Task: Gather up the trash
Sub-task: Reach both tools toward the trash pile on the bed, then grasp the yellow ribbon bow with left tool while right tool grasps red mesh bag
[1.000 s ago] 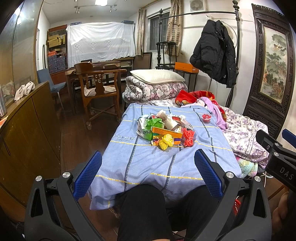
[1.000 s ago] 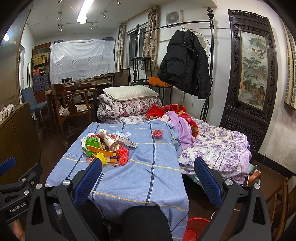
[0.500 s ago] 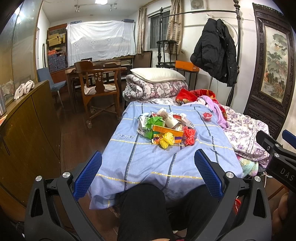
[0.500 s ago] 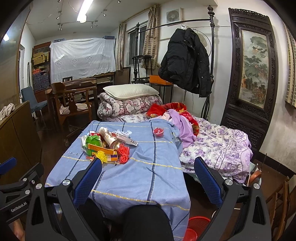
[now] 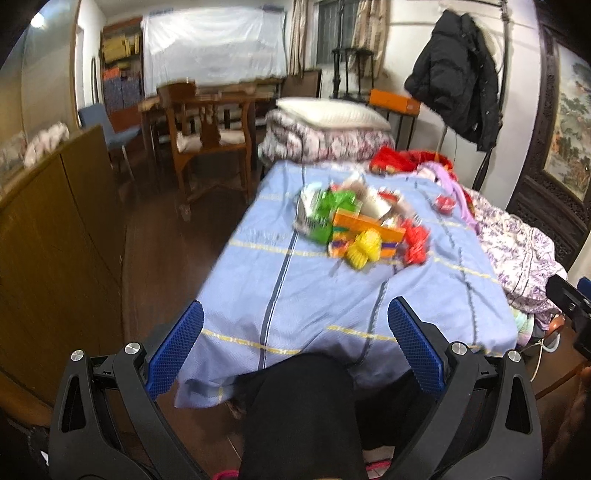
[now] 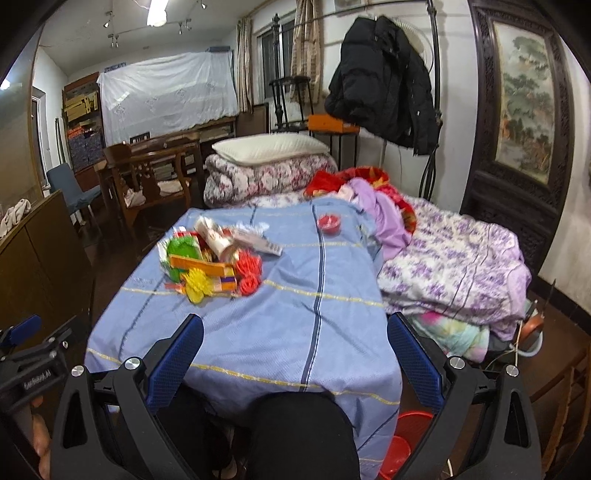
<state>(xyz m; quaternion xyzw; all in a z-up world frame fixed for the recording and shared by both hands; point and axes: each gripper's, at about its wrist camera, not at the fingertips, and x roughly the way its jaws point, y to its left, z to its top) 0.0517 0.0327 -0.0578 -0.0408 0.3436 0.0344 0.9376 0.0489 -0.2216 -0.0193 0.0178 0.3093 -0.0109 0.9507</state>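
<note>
Now, both grippers level w/ table edge, jaws spread, trash pile [image 6: 214, 262] well ahead.

Trash pile [image 6: 212, 260] – colourful wrappers (heaped) on blue cloth [image 6: 295, 314]

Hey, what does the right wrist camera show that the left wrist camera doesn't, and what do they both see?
Only the right wrist view shows the red bin on the floor below the table's near right corner, and the ceiling light. Only the left wrist view shows the long side of the brown cabinet and much of the dark floor beside it. Both show the trash pile on the blue tablecloth, the small red cup, the black coat, and their own gripper open and empty: right gripper, left gripper.
</note>
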